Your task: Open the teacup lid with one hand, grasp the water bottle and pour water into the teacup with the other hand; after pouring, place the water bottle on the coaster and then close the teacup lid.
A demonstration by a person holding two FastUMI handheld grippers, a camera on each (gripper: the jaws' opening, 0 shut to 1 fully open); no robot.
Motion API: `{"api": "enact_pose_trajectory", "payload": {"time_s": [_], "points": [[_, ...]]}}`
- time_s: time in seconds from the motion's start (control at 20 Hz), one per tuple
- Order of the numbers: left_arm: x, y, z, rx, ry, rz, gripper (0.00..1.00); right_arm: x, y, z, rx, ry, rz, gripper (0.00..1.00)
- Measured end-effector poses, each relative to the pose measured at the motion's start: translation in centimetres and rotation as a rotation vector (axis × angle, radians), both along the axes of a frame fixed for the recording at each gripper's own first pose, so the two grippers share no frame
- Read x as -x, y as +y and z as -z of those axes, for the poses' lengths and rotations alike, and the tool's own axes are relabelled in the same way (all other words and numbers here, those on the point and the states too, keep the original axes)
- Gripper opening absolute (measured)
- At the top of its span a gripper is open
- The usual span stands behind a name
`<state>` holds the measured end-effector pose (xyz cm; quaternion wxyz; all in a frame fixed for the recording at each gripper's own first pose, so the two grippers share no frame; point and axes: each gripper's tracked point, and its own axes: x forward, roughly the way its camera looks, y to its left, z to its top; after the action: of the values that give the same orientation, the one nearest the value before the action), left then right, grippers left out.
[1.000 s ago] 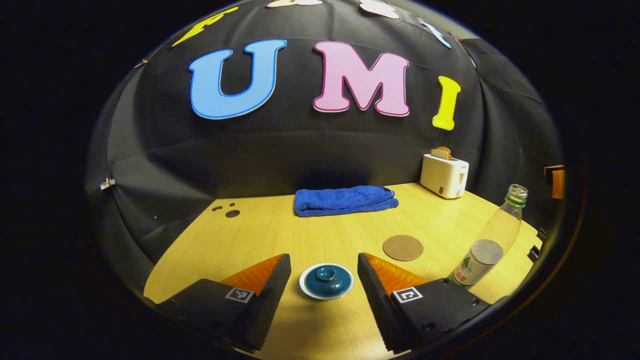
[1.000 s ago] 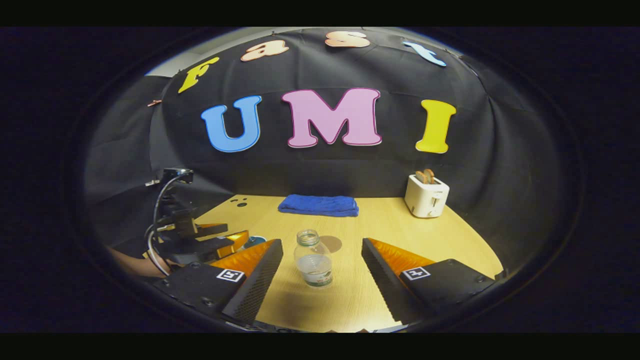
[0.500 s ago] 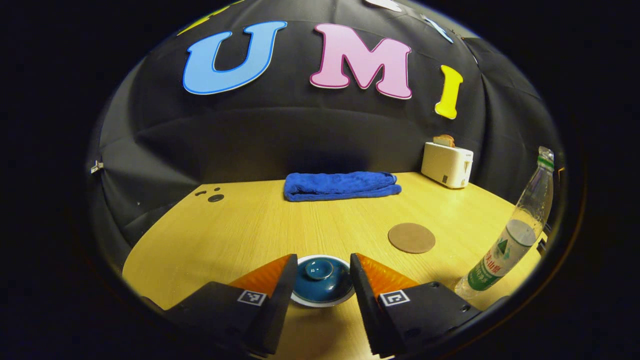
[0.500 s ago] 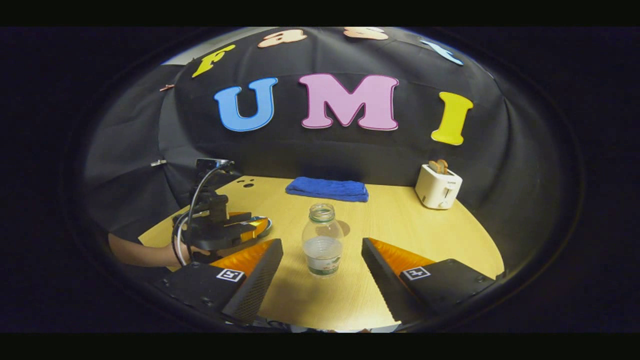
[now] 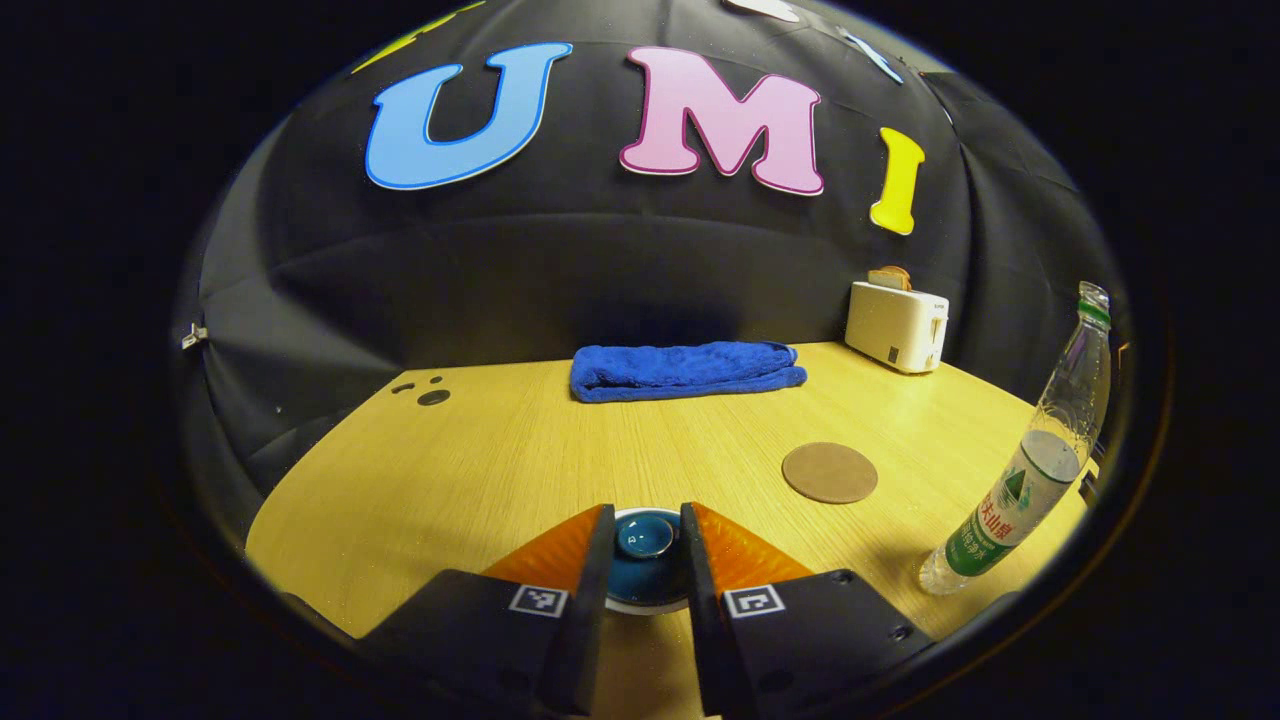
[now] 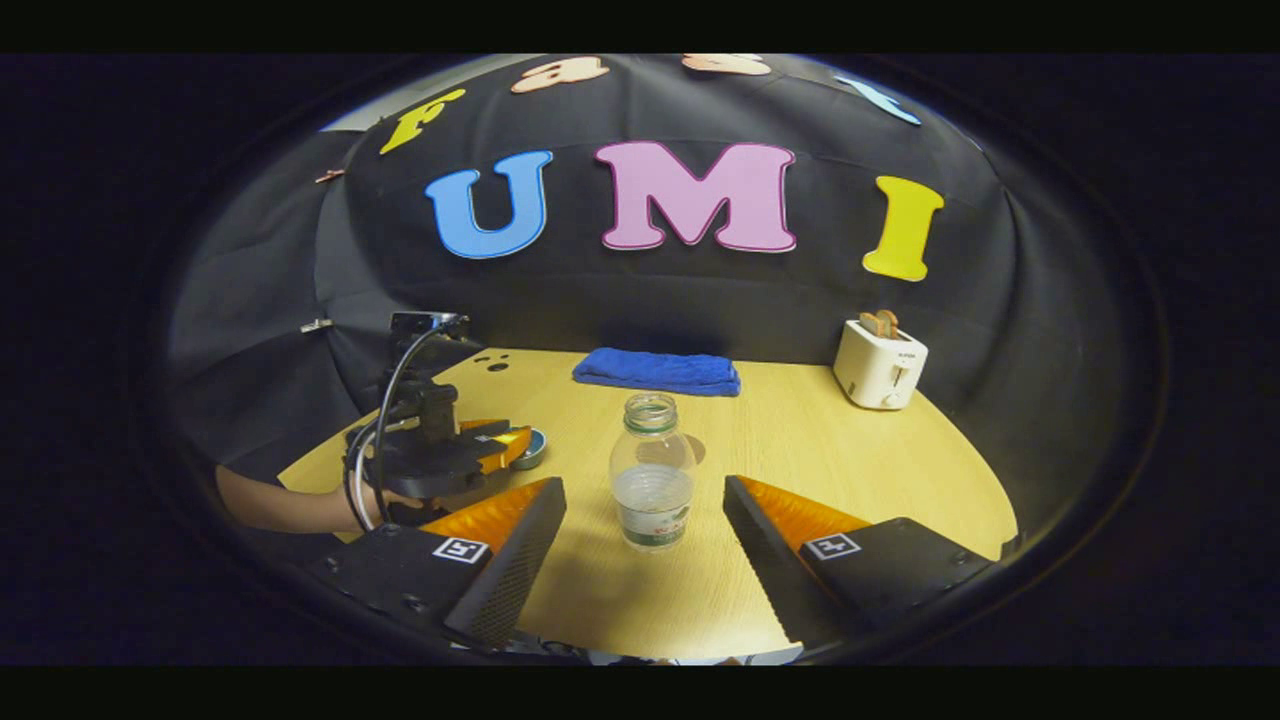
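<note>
Left gripper view: the left gripper has its fingers drawn close on either side of the dark blue teacup lid; whether they press on it I cannot tell. The lid's round knob sits right between them, a white rim showing beneath. The brown coaster lies well right, the water bottle farther right.

Right gripper view: the right gripper gapes wide, holding nothing. The uncapped clear bottle stands upright between its fingers, partly filled, on the wooden surface.
</note>
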<state>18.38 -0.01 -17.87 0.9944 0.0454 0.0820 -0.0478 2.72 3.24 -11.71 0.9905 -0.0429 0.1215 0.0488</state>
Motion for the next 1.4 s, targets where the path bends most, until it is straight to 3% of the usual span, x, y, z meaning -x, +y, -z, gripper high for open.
{"api": "enact_pose_trajectory", "payload": {"time_s": [0.05,0.25,0.4,0.45,0.8,0.85,0.95,1.4], "points": [[0.1,0.0,0.0,-0.001,0.000,0.001,0.32,-0.2,0.0,0.1,-0.004,-0.002,0.000,0.98],[-0.1,-0.1,-0.3,-0.026,-0.006,0.012,0.36,-0.9,0.7,1.4,0.003,0.004,-0.012,0.98],[0.0,-0.1,-0.8,-0.049,-0.016,0.028,0.27,-1.5,0.9,2.2,0.004,-0.001,0.000,0.98],[0.1,0.0,-1.3,-0.054,-0.022,0.033,0.30,-1.7,0.9,2.5,0.002,-0.002,0.005,0.98],[2.0,0.4,-3.9,-0.042,-0.051,0.050,0.27,-3.9,0.3,4.3,-0.023,-0.008,0.054,0.99],[2.5,0.6,-4.0,-0.041,-0.049,0.049,0.30,-4.4,0.1,4.5,-0.028,-0.012,0.064,0.99],[3.3,1.1,-3.9,-0.040,-0.042,0.041,0.27,-5.3,-0.2,4.7,-0.044,-0.022,0.083,0.99],[4.9,2.2,-3.1,-0.025,-0.010,0.009,0.30,-9.4,-0.2,6.2,-0.075,-0.056,0.128,0.98]]}}
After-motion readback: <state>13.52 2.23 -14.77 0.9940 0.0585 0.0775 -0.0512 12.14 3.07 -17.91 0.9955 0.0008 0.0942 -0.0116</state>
